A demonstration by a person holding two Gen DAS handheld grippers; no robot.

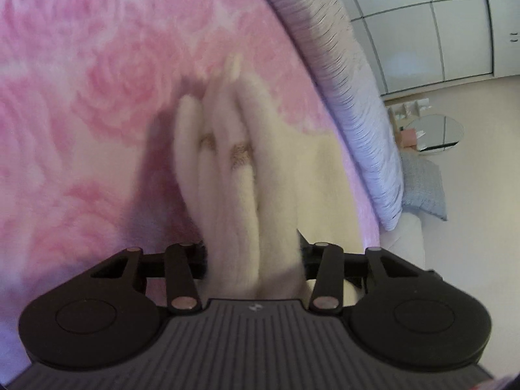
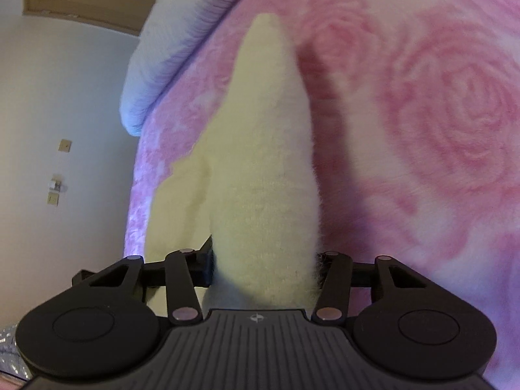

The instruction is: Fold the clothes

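Note:
A fluffy cream-white garment lies on a pink rose-patterned blanket [image 1: 97, 97]. In the left wrist view my left gripper [image 1: 253, 260] is shut on a bunched part of the garment [image 1: 234, 162], which hangs forward in folds with thin brown zigzag marks. In the right wrist view my right gripper [image 2: 263, 266] is shut on another part of the same garment [image 2: 263, 149], which stretches away in a long taut fold above the blanket [image 2: 438, 113]. More of it lies flat to the left [image 2: 182, 201]. The fingertips of both grippers are hidden in the fabric.
A striped lilac-white pillow [image 1: 351, 91] lies along the bed edge, also in the right wrist view [image 2: 169, 52]. Beyond the bed are a blue cushion [image 1: 422, 188], a round mirror table [image 1: 435, 133], white wardrobe doors [image 1: 438, 32] and a wall with switches [image 2: 58, 182].

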